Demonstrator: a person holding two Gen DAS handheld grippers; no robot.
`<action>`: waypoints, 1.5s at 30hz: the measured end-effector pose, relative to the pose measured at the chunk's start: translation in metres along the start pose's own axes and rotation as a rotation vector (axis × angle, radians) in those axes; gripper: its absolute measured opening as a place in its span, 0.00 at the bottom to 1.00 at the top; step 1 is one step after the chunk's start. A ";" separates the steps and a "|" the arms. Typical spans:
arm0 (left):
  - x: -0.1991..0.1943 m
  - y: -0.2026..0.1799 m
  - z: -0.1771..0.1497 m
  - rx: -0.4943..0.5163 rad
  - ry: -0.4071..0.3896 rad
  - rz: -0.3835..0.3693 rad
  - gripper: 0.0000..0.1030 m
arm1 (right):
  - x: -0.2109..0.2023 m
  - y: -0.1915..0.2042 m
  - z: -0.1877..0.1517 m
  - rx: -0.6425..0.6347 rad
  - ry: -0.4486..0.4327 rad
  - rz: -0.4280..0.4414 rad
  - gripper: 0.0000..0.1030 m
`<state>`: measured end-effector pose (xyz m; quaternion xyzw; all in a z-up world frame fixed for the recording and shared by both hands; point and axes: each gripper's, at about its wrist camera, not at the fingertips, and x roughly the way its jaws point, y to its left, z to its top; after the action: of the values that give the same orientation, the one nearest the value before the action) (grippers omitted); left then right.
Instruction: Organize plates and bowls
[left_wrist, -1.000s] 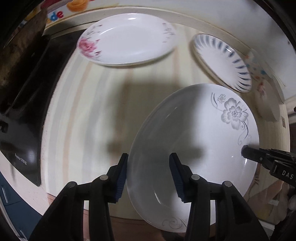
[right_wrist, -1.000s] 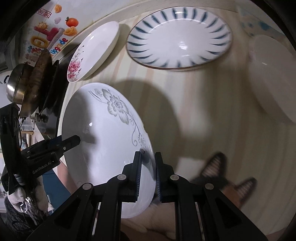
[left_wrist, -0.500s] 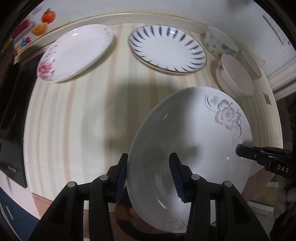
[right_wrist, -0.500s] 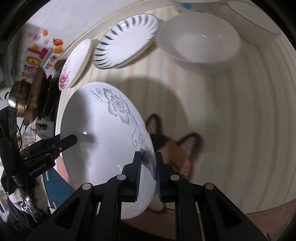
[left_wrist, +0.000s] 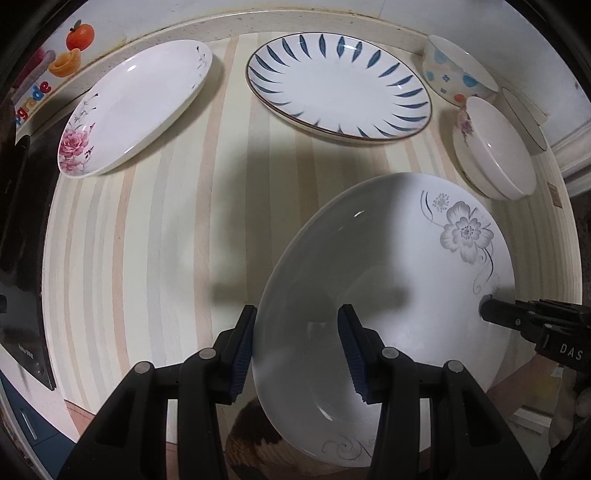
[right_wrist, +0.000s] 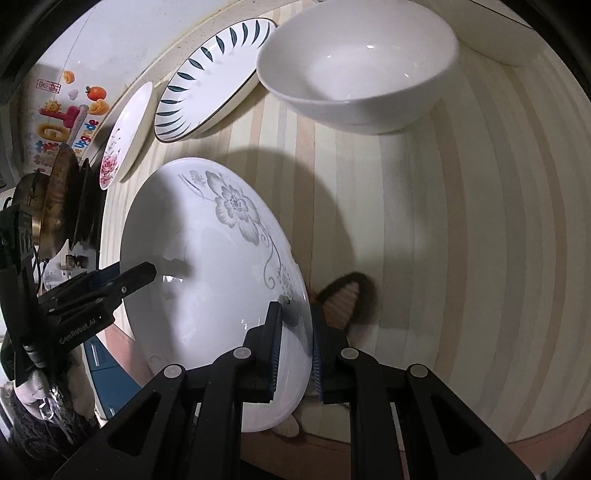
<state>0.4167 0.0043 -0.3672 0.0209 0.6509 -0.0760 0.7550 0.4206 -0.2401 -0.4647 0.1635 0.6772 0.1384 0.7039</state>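
A large white plate with a grey flower (left_wrist: 388, 295) is held above the striped counter by both grippers. My left gripper (left_wrist: 297, 350) straddles its near-left rim with blue pads on either side. My right gripper (right_wrist: 293, 347) is shut on the opposite rim; the plate fills the left of the right wrist view (right_wrist: 207, 280). A pink-rose plate (left_wrist: 136, 103) and a blue-leaf plate (left_wrist: 340, 85) lie at the back. A white bowl (right_wrist: 354, 66) stands at the back right.
A dotted bowl (left_wrist: 450, 70) and another dish (left_wrist: 524, 118) stand by the wall at the right. A dark stove and pan (right_wrist: 55, 206) lie to the left. The striped counter (left_wrist: 147, 258) ends at a near edge, with a cat (right_wrist: 343, 299) below.
Both grippers have carried the flower plate toward the right of the counter; the bowls have come into view and the white bowl looks nearer. The grip is unchanged.
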 end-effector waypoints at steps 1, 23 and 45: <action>0.000 0.001 0.001 -0.002 -0.001 0.000 0.41 | 0.001 0.000 0.001 -0.003 0.002 0.000 0.16; -0.073 0.139 0.056 -0.227 -0.180 0.042 0.46 | -0.072 0.087 0.041 -0.027 -0.116 -0.061 0.49; 0.012 0.239 0.100 -0.461 -0.086 0.068 0.28 | 0.129 0.253 0.310 -0.255 -0.035 0.002 0.20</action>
<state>0.5502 0.2259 -0.3795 -0.1334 0.6171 0.0993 0.7691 0.7424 0.0298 -0.4675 0.0759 0.6417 0.2213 0.7304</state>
